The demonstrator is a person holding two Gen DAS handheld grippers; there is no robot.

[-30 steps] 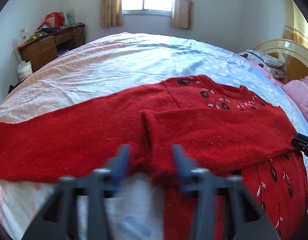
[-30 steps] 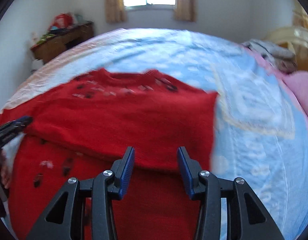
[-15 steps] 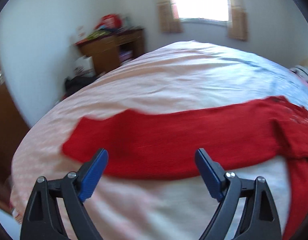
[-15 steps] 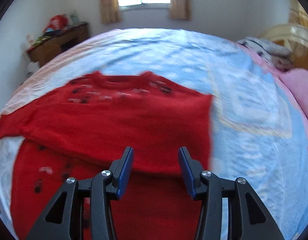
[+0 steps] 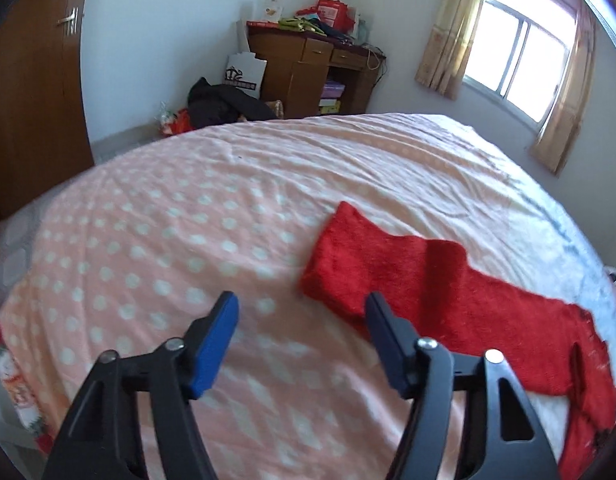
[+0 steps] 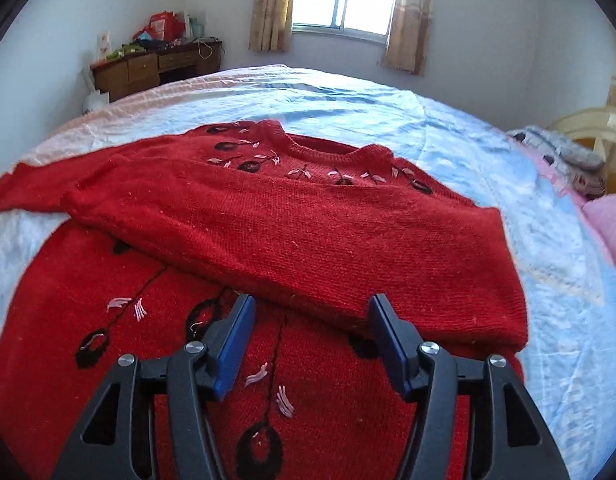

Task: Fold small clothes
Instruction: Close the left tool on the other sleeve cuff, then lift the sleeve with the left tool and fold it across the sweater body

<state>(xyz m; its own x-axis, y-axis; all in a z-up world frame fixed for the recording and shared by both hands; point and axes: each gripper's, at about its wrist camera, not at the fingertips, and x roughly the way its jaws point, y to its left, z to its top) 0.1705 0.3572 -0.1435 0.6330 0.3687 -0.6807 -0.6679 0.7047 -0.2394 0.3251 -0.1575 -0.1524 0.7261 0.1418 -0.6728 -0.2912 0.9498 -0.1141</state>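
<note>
A red knit sweater (image 6: 291, 232) with black and pink embroidery lies flat on the bed. Its right sleeve is folded across the chest. Its left sleeve (image 5: 428, 280) stretches out straight over the pink dotted cover, cuff at the far end. My left gripper (image 5: 301, 312) is open and empty, just above the bed, with the cuff beside its right finger. My right gripper (image 6: 312, 316) is open and empty above the sweater's body, just below the folded sleeve.
The bed (image 5: 187, 220) has a pink dotted cover on one side and a blue cover (image 6: 488, 152) on the other. A wooden desk (image 5: 316, 68) with clutter and dark clothes on the floor stand by the far wall. Pillows (image 6: 564, 156) lie at the right.
My left gripper has opened wider and swung left along the outstretched sleeve to its cuff. My right gripper has stayed open over the sweater's body, hardly moving.
</note>
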